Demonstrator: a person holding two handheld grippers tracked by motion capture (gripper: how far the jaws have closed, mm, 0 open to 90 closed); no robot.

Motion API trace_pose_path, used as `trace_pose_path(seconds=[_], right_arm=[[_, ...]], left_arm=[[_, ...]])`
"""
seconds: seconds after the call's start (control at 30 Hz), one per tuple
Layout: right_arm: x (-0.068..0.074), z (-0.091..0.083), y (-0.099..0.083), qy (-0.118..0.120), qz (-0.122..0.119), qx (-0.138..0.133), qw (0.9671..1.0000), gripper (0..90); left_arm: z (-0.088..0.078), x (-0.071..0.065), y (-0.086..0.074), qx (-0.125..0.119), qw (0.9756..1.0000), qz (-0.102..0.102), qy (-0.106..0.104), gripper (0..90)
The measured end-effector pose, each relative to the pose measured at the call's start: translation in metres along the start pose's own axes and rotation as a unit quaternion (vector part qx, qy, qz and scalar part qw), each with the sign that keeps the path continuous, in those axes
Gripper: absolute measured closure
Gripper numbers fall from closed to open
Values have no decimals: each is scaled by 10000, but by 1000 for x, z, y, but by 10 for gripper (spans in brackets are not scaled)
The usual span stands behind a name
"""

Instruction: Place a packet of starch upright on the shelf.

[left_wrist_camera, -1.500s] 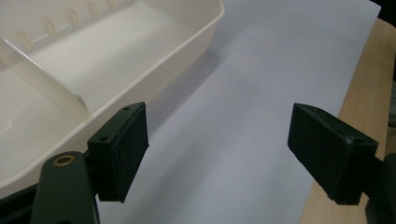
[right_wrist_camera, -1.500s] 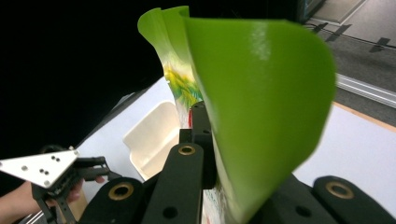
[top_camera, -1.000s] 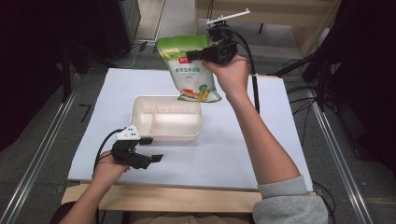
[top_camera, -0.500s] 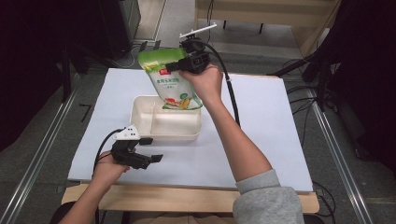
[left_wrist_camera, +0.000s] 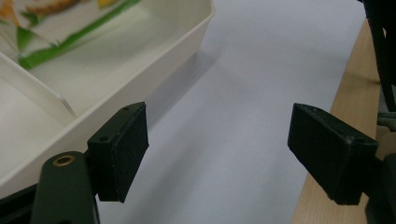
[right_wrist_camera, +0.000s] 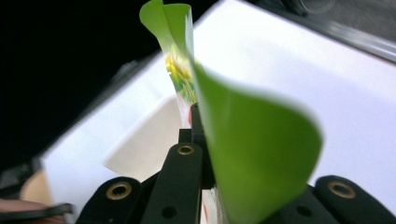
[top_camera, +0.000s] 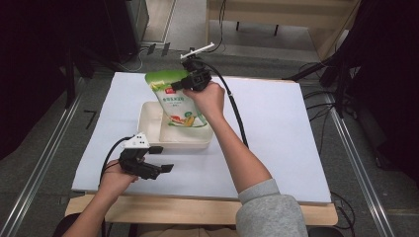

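At the near left of the white worktop (top_camera: 276, 148), the left gripper (top_camera: 160, 160) rests with jaws parted and nothing between them, just beside the white tray (top_camera: 148, 118). Farther right, the right gripper (top_camera: 174, 86) is clenched on the top edge of a green-and-white snack pouch (top_camera: 180, 106), which hangs long axis near upright, its lower end dipping into the tray directly below. The pouch is glossy, green-topped and printed with corn; the right hand (top_camera: 210, 98) is the nearer one.
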State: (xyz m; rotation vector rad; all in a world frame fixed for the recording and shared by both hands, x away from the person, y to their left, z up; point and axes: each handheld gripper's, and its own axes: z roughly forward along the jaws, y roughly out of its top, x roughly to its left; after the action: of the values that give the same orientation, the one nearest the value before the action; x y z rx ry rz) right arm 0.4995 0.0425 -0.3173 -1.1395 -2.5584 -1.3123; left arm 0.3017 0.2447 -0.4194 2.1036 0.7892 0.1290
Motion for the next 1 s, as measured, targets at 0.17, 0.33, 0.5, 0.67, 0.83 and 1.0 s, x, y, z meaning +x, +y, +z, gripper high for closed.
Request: trace_pose_path(seconds=[0.17,0.33,0.5,0.67,0.83,1.0], right_arm=[[-8,7,-6,-118,-111,34,9999,896],[-14,4,-8,-185,-71,138,9997,881],[-23,1,-15,-161,15,95,9998,863],[-31,-2,-23,-102,140,16,9998,854],[-37,-3,-29,-81,188,-47,9998,828],[-37,-8,-29,-174,47,-41,9998,741]], left_arm=[[0,0,0,2,10000,22,18,216],[0,-1,0,-9,10000,-5,27,236],[0,1,-1,-85,9999,-116,-60,247],[2,0,-1,2,9995,-152,-289,250],[6,1,0,134,9989,-305,-333,250],[4,-1,-1,-20,9995,-75,-303,270]])
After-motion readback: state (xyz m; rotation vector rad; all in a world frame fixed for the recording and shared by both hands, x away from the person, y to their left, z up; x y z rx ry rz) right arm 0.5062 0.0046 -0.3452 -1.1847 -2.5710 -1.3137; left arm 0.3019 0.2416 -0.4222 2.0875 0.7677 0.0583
